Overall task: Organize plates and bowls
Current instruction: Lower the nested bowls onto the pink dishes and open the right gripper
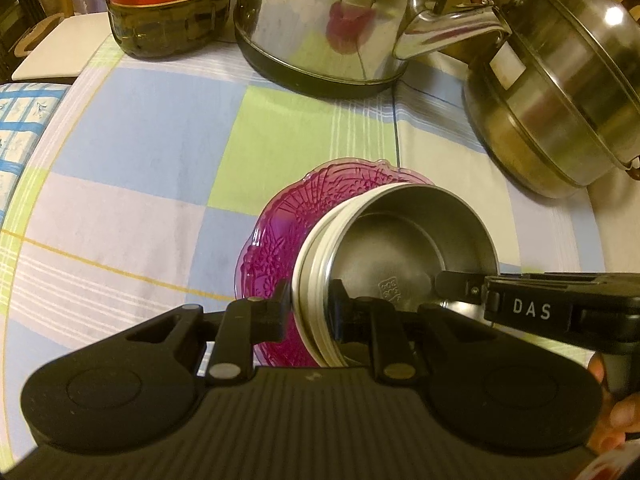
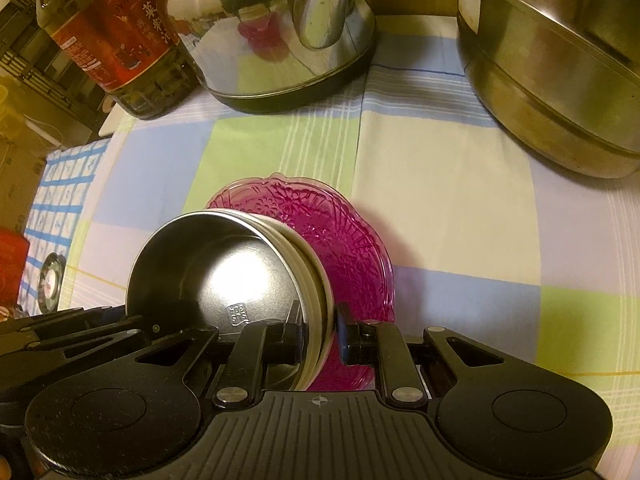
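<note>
Left tongs (image 1: 308, 312) and right tongs (image 2: 318, 330) each clamp opposite rims of the steel bowl (image 1: 404, 236), tilted above the pink plate (image 1: 280, 240) on the counter (image 1: 140, 140). Kettle (image 1: 320, 28) at 12 o'clock, pot (image 1: 560, 92) at 2.

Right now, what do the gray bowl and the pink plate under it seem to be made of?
The bowl: probably stainless steel with a brushed, satin finish; it shows a soft glare and a stamped mark inside. The plate: translucent magenta with a pressed floral relief and scalloped edge, so glass or clear plastic; the pictures cannot settle which.
</note>
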